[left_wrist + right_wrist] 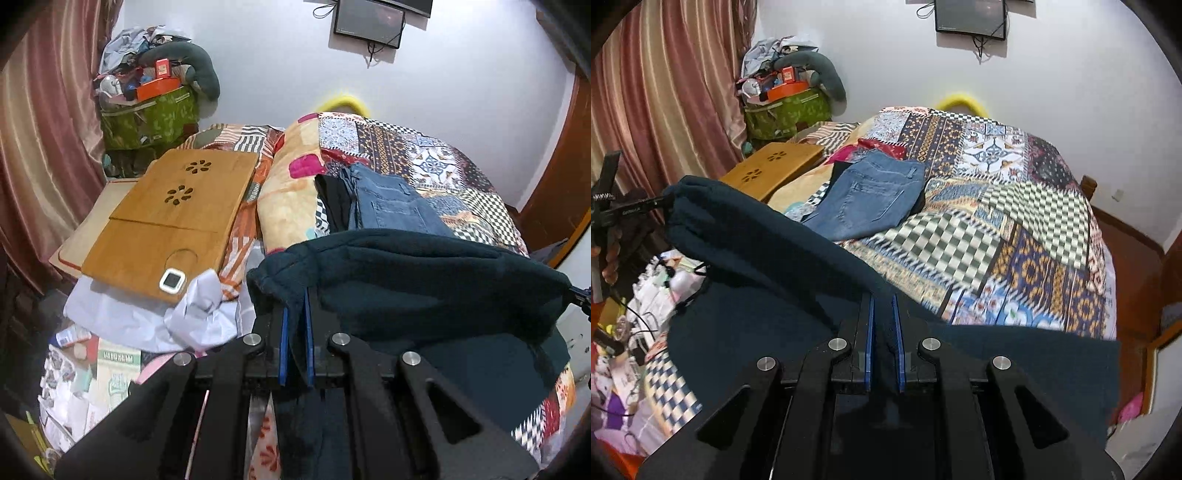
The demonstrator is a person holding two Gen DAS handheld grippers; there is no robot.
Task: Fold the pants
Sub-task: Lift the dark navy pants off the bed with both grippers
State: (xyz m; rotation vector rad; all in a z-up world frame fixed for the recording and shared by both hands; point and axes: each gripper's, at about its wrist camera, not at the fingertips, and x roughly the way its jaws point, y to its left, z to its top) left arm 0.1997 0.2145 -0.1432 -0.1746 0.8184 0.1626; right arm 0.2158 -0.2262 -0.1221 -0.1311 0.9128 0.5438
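Over the near end of the bed (1015, 236), the dark teal pants (424, 280) are stretched out between both grippers, held up off the patchwork quilt (1004, 173). The left gripper (296, 332) has its blue-padded jaws pinched together on one bunched corner of the fabric, and the right gripper (882, 339) has its jaws clamped on the other end of the same edge, so the cloth runs like a sagging band between them.

Each view gives you something the other doesn't. From the left wrist, the pants fill the right half of the frame and you get a good look at the wooden lap desk (173, 218) with its flower-shaped cutouts, a small white-framed gadget (172, 280) sitting on its near edge, and crumpled white paper (201, 310) just below it. From the right wrist, the left gripper's black frame pokes in at the far left with a hand (609, 254) behind it, a drawstring (692, 291) dangles from the waistband, and way more quilt is visible.

Folded blue jeans (871, 195) lie farther up the bed, well apart from the teal pair. A green bag (151, 118) stuffed with clutter sits against the wall by the curtain (44, 147).
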